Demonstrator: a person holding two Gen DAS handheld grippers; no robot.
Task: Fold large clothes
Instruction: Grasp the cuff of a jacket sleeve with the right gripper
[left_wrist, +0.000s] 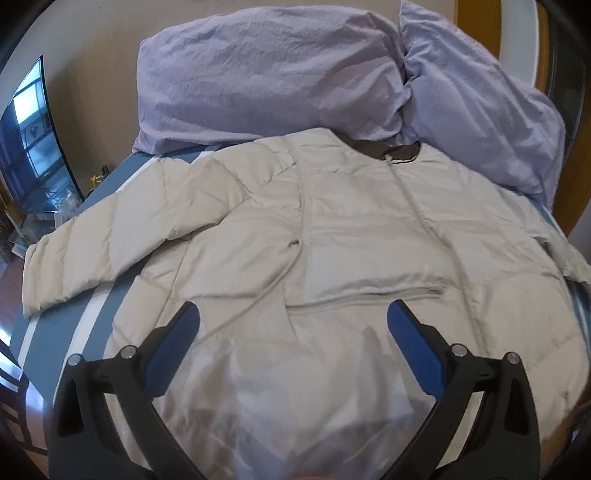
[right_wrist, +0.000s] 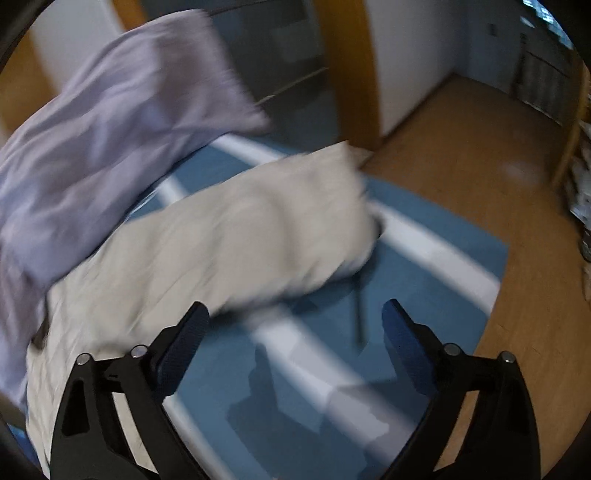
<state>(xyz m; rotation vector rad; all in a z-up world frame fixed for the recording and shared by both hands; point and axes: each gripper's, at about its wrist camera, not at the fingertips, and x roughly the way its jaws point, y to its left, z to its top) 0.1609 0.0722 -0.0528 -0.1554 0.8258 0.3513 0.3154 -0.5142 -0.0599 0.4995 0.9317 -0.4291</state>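
A beige puffer jacket (left_wrist: 332, 236) lies front up on the blue bed sheet (left_wrist: 122, 306), collar toward the pillows, its left sleeve (left_wrist: 110, 236) stretched out to the left. My left gripper (left_wrist: 293, 314) is open and empty above the jacket's lower front near the hem. In the right wrist view, which is blurred, the jacket's right sleeve (right_wrist: 258, 236) lies across the blue sheet (right_wrist: 424, 266). My right gripper (right_wrist: 295, 314) is open and empty above the sheet, just short of that sleeve.
Two lilac pillows (left_wrist: 266, 81) (left_wrist: 476, 110) lie at the head of the bed; one shows in the right wrist view (right_wrist: 110, 122). The sheet has white stripes (right_wrist: 436, 240). A wooden floor (right_wrist: 480, 147) lies beyond the bed's right edge. A screen (left_wrist: 29, 140) stands at left.
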